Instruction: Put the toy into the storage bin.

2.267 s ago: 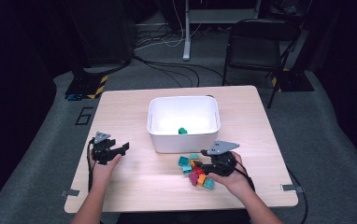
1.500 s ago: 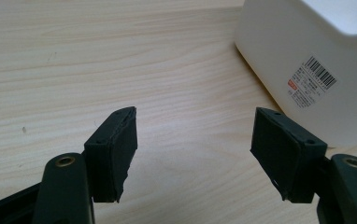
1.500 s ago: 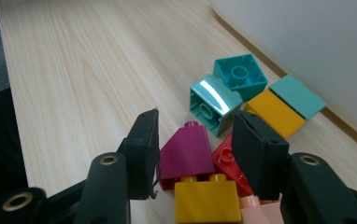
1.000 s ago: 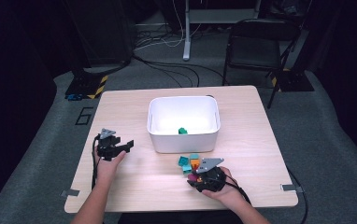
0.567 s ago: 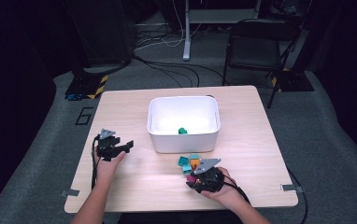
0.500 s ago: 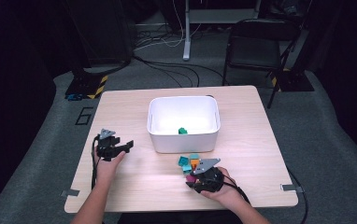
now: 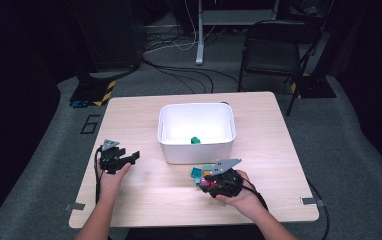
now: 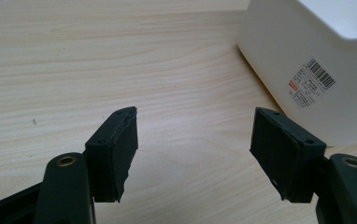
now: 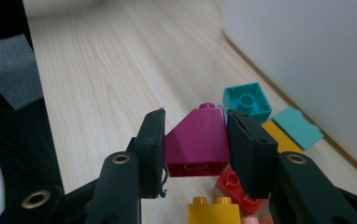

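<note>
The right gripper (image 9: 195, 154) has its jaws pressed against the sloped sides of a magenta plastic roof-shaped brick (image 9: 197, 142). That brick sits at the pile of coloured plastic bricks (image 7: 202, 176) on the pale wooden surface (image 7: 149, 190), at about 6 o'clock from the white plastic bin (image 7: 197, 131).

The likeliest trouble, as I judge it, is the brick squirting out: the pads bear on slanted faces, so a squeeze may push it downward. It could then drop among the red brick (image 9: 232, 184) and yellow brick (image 9: 212, 211) below and scatter them. A low carry might also catch the bin's near wall.

The right hand (image 7: 241, 195) reaches in from 5 o'clock, gripper aimed toward 10 o'clock. The left gripper (image 8: 193, 149) hangs wide open and empty at 9 o'clock from the bin.
</note>
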The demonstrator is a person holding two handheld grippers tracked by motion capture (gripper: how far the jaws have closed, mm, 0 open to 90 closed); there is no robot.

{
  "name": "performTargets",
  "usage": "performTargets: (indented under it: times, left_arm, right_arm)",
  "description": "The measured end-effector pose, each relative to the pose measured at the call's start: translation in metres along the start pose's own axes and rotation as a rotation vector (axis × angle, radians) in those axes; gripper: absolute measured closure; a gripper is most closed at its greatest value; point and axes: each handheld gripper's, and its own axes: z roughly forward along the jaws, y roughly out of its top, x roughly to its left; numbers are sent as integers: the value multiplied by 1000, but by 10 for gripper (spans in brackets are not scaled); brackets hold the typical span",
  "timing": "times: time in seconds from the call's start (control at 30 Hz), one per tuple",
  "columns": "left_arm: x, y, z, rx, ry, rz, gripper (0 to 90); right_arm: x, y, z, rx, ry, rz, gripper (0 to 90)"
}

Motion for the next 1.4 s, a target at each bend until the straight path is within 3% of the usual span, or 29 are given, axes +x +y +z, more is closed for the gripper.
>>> performTargets:
  times: [0.37, 0.77, 0.97, 1.4]
  left_arm:
    - [4, -2, -3, 2, 12, -13, 316]
    - [5, -2, -2, 8, 11, -14, 316]
    - [7, -2, -3, 1, 13, -17, 317]
    - [10, -3, -3, 6, 14, -25, 316]
  right_arm:
    - [-10, 36, -37, -34, 2, 8, 581]
    - [-24, 89, -57, -69, -3, -8, 581]
    - [-33, 107, -58, -75, -12, -1, 581]
    - [-54, 149, -44, -82, -63, 5, 582]
